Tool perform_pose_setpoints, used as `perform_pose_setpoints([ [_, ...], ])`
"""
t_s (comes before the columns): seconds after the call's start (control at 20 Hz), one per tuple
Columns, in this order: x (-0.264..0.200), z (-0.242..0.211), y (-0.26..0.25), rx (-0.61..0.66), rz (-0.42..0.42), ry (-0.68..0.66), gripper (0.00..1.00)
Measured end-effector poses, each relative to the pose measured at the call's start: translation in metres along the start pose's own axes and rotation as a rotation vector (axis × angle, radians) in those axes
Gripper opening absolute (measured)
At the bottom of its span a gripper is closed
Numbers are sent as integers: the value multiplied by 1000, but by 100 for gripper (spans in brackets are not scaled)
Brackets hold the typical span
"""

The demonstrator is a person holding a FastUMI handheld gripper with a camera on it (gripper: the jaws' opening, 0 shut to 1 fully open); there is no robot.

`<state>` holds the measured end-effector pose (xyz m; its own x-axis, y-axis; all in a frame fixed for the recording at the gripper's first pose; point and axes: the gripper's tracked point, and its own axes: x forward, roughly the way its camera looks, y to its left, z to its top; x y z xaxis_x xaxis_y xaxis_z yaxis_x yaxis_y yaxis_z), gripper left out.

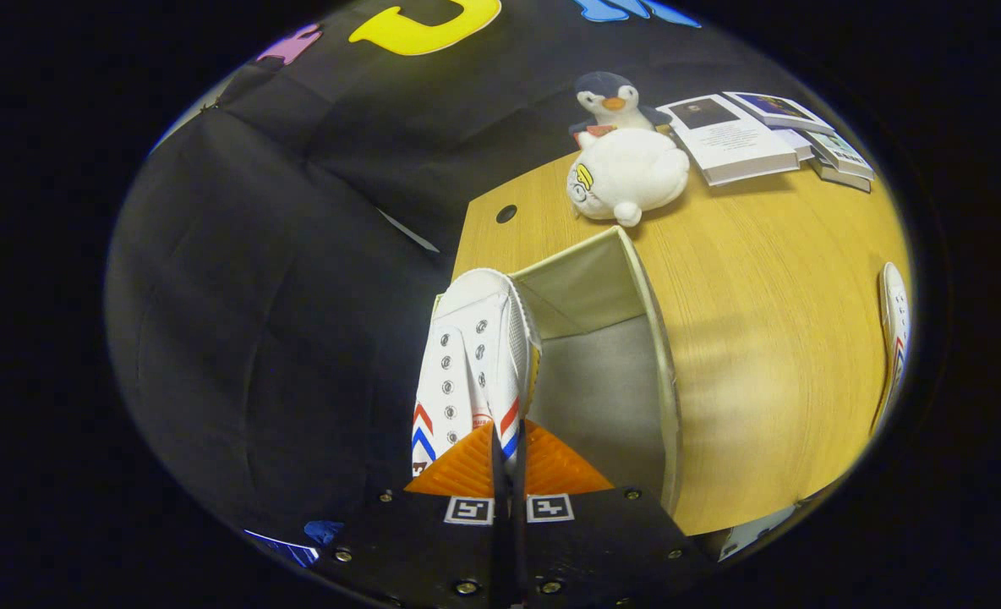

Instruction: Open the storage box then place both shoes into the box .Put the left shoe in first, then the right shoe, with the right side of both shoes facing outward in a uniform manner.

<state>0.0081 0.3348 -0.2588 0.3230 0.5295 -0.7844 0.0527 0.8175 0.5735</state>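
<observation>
Jaws [507,440] pinched tight on a white shoe [475,355] over the open box [661,338] on the wooden desk [763,338], no legible writing

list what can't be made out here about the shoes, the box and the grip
- Held shoe, gripper view: its heel is hidden behind the nearly closed gripper.
- Storage box: its near left part is hidden by the shoe.
- Second shoe on the table: cut off by the fisheye edge.

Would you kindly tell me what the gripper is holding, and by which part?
The gripper is shut on a white sneaker, pinching the collar edge at its heel end.
</observation>
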Motion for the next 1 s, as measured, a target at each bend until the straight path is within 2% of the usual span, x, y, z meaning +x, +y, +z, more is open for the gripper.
perform_pose_setpoints([
  [0.3,21,-2,2,9,-25,-5,0],
  [0.45,28,-15,-4,-7,-65,44,1],
  [0.5,30,-17,-1,-17,-46,48,1],
  [0.6,33,-13,12,-22,42,37,26],
  [0.65,25,-10,19,-38,78,29,42],
  [0.8,5,3,16,-156,64,-30,99],
  [1.0,-28,19,5,-241,68,-99,98],
])
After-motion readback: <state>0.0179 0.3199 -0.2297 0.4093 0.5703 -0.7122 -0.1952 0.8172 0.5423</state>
